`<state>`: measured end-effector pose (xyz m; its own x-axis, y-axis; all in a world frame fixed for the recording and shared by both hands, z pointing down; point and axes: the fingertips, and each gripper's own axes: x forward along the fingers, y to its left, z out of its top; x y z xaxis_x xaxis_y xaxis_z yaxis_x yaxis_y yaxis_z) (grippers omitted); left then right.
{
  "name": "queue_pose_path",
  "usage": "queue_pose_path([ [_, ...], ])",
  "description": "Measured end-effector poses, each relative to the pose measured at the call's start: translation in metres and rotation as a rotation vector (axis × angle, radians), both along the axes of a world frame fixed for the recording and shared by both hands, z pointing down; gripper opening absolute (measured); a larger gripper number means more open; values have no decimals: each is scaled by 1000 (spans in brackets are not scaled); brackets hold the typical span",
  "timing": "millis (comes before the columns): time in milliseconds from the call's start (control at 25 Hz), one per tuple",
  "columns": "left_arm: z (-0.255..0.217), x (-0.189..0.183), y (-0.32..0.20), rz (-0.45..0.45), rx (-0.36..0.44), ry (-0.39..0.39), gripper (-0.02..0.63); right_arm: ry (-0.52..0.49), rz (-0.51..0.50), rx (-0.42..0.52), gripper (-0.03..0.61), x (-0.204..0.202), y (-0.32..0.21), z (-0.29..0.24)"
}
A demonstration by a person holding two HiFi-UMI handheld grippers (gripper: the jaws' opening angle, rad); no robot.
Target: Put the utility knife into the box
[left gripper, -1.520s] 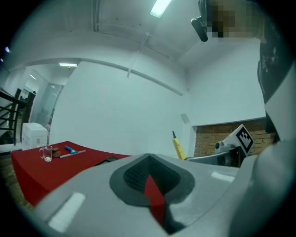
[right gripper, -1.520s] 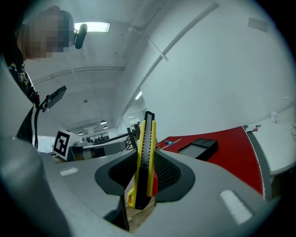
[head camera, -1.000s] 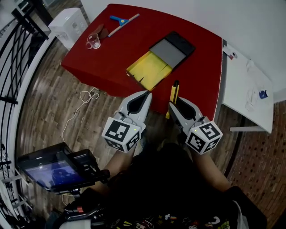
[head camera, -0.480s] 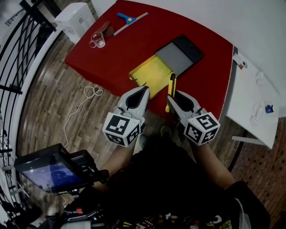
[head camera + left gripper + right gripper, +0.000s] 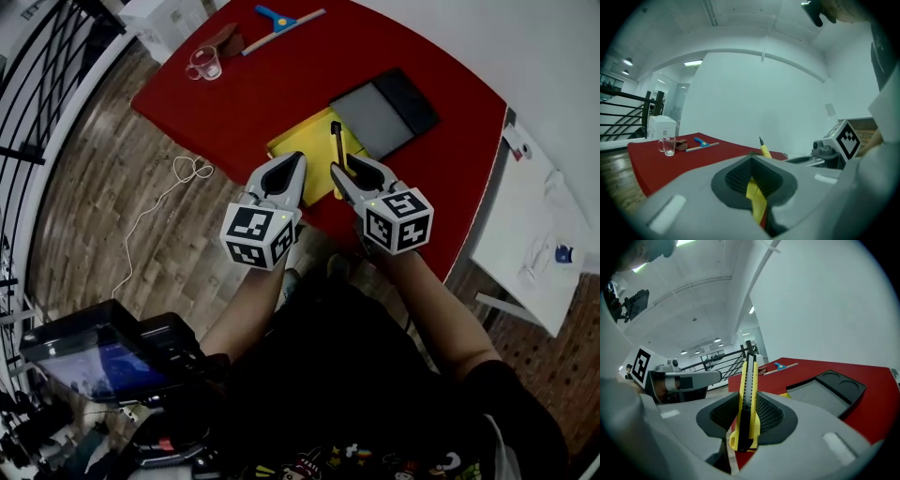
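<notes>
We are recording the left gripper (image 5: 291,171) hovering over the near edge of the red surface (image 5: 281,84). Its jaws are pressed together and are gripping nothing. In the left gripper view only a thin yellow sliver is showing through the slit between them. We are judging this to be the box underneath, not a held thing.

The box (image 5: 314,141), open and yellow inside, is lying just ahead of that gripper at about 1 o'clock. Its dark lid (image 5: 384,111) is adjoining it toward 2 o'clock. The box's long axis is running roughly from 7 to 1 o'clock in the head view.

The utility knife (image 5: 336,141) is not yet in the box. The right gripper (image 5: 349,172) is pinching it across the lower handle. The knife's long axis is running from 6 to 12 o'clock, with the tip leading at 12. The tip is showing over the yellow tray's right-hand part, close to where the lid begins. How high it is riding above the tray we cannot tell.

In our judgement the carry is nearly complete. The tray's middle is lying near, at about 11 o'clock from the right gripper. The coming move is therefore calling for a short shift that way, a slight turn to match the tray's axis, and a lowering before release. The leading tip catching the tray wall is the likeliest fault.
</notes>
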<state>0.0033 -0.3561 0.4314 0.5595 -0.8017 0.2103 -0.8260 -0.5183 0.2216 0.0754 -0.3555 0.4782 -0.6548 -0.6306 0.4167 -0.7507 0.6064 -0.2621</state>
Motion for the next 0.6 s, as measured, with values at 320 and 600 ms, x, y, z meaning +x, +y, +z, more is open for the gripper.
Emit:
queue_pose_path([
  [320,65,-8,-40,-110,-127,-38,0,208,-77,-102,138,-14,-51,74],
  [600,103,-26,-57,-163,-241,-44,0,375,-154,-256,138,-29,-71,131],
])
